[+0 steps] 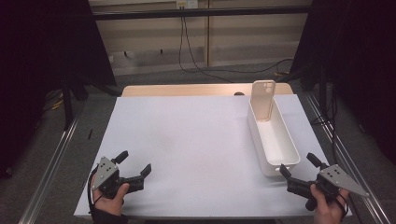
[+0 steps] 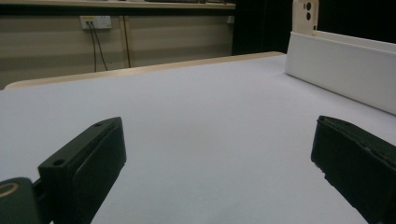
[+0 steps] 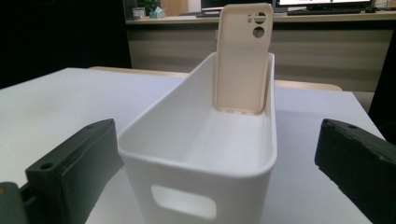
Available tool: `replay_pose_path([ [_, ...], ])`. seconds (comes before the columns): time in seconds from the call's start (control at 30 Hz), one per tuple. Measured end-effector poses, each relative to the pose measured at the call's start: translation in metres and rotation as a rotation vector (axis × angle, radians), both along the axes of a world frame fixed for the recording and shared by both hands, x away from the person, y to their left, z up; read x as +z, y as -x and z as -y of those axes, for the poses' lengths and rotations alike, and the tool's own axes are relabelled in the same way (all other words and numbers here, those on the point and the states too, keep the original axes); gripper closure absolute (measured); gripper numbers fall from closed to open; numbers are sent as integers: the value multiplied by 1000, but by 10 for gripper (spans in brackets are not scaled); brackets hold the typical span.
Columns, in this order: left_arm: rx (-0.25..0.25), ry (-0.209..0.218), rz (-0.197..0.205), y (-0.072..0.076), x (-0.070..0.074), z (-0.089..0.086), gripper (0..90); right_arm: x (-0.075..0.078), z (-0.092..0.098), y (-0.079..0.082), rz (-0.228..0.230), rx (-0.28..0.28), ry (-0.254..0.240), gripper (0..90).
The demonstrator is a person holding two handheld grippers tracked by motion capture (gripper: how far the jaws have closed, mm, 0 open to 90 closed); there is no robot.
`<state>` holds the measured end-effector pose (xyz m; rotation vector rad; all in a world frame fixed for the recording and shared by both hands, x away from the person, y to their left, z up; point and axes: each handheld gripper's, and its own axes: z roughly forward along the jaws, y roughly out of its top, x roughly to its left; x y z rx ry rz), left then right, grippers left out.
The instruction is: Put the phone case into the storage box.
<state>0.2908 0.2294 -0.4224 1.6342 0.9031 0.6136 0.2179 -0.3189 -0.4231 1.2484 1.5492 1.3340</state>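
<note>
A: Where does the work stand, judging by the desk?

B: It looks either finished or not yet begun on the phone case. The case stands upright at the far end of the white bin, leaning against the bin's end wall with its camera cut-outs at the top. Nothing else lies on the white sheet.

A: And the person's grippers?

B: Both sit at the near edge of the desk, well apart from each other. The left gripper is at the near left corner, its fingers spread wide and released, with bare desk between them in the left gripper view; the bin's long wall shows far off to its side. The right gripper is just beside the bin's near end, fingers also spread and holding nothing. In the right gripper view the bin's handle slot sits between the two fingers, and the case rises at the far end.

A: So which is it, done or left?

B: If the aim is to put the case in the bin, that is done, and both grippers rest free. If the aim is to take it out, everything is left: the right gripper is nearer and would have to reach along the bin to the case.
</note>
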Motion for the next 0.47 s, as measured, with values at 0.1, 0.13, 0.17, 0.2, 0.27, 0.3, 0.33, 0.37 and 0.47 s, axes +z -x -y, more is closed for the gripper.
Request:
replay_pose_path([
  [0.1,10,3,-2,0,-1,1,32,-7,-1,2,-17,5,16,0],
  [0.13,13,0,-1,0,-1,1,33,-9,-1,1,-20,6,13,0],
  [0.17,9,1,1,0,-1,1,33,-9,0,1,-19,10,5,0],
  [0.2,8,9,2,0,-1,2,33,-9,0,0,-10,8,6,0],
  [0.27,9,-5,9,0,-1,2,41,-8,1,0,1,5,6,0],
  [0.3,6,-6,12,0,0,2,41,-8,1,0,0,3,-1,0],
  [0.33,5,4,11,0,0,2,40,-8,1,0,-1,6,-5,0],
  [0.37,5,7,11,-1,0,2,40,-8,1,-1,-3,9,-6,0],
  [0.47,-1,-2,4,-2,-1,3,40,-9,1,-2,-6,15,-8,0],
])
